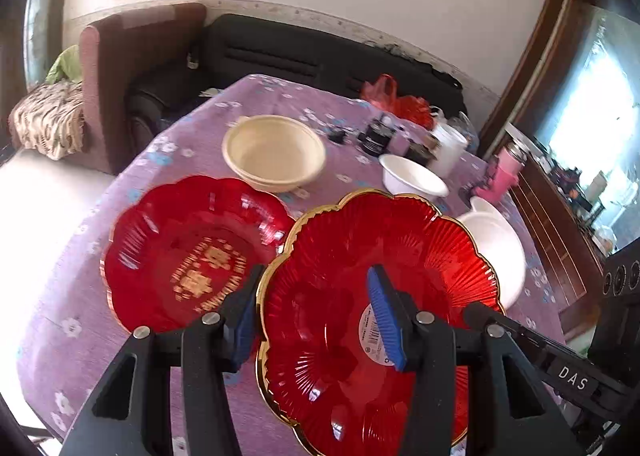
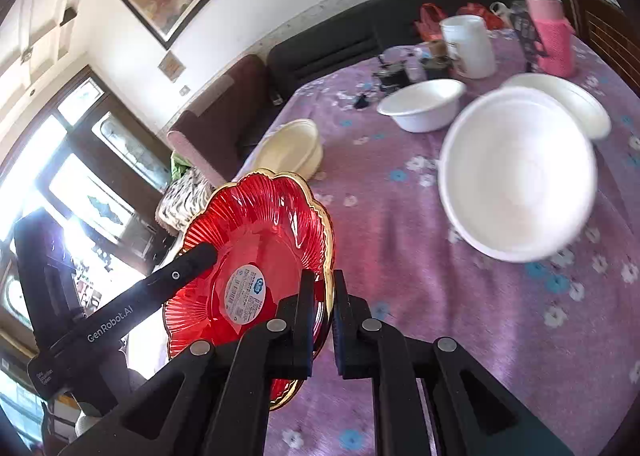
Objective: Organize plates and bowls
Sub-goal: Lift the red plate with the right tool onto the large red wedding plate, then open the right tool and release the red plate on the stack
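A red gold-rimmed plate (image 1: 360,256) hangs tilted above the purple tablecloth (image 1: 160,160), held between both grippers. My left gripper (image 1: 316,276) straddles its left rim, one pad outside and the other on the inner face beside a sticker. My right gripper (image 2: 324,276) is shut on the plate's (image 2: 260,224) opposite rim. A second red plate (image 1: 188,256) with gold characters lies on the table at the left. Behind it sits a cream bowl (image 1: 274,152). Three white bowls stand to the right: a large one (image 2: 516,172), one behind it (image 2: 560,104) and a smaller one (image 2: 420,104).
At the table's far end stand a white jar (image 2: 468,46), a pink bottle (image 2: 552,36), small dark items and red bags (image 1: 396,100). A black sofa (image 1: 280,52) and a brown chair (image 1: 132,56) stand beyond the table. A wooden cabinet lines the right.
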`<state>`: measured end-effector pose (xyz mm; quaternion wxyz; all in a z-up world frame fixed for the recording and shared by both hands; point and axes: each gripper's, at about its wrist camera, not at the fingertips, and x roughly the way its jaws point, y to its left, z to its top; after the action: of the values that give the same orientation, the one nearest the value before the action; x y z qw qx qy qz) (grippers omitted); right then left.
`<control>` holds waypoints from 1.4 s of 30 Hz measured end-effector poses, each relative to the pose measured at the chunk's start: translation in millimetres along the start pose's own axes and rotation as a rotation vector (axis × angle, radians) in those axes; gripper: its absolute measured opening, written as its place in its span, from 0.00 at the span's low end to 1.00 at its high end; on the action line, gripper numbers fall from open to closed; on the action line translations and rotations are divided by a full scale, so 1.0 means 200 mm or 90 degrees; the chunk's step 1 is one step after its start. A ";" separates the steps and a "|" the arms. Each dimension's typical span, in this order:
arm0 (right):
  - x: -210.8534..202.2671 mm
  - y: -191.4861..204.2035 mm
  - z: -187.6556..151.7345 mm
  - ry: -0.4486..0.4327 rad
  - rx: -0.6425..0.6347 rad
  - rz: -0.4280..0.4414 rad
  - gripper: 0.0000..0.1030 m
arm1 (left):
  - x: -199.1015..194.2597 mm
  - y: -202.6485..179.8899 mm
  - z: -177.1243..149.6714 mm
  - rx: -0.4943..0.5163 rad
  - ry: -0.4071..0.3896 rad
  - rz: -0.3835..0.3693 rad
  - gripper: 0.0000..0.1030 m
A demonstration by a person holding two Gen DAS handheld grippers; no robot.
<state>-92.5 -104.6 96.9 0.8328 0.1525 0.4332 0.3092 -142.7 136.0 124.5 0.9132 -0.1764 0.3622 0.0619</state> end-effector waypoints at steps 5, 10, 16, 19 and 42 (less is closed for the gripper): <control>0.36 0.30 0.11 0.043 -0.046 0.024 0.09 | 0.08 0.33 0.12 -0.063 -0.005 0.065 0.49; 0.70 0.41 0.13 0.094 -0.051 0.019 0.10 | 0.26 0.60 0.15 -0.125 0.026 0.090 0.50; 0.97 0.37 0.12 0.134 -0.048 -0.009 0.10 | 0.42 0.71 0.16 -0.142 0.058 0.108 0.50; 1.03 0.36 0.14 0.140 -0.050 -0.018 0.12 | 0.45 0.67 0.17 -0.122 0.053 0.118 0.52; 1.07 0.42 0.13 0.095 -0.203 -0.144 0.21 | 0.04 0.59 0.15 -0.134 -0.052 0.039 0.68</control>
<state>-9.8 97.5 21.8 0.8412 -0.0543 0.4540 0.2887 -145.7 257.7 106.3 0.9012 -0.2578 0.3213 0.1346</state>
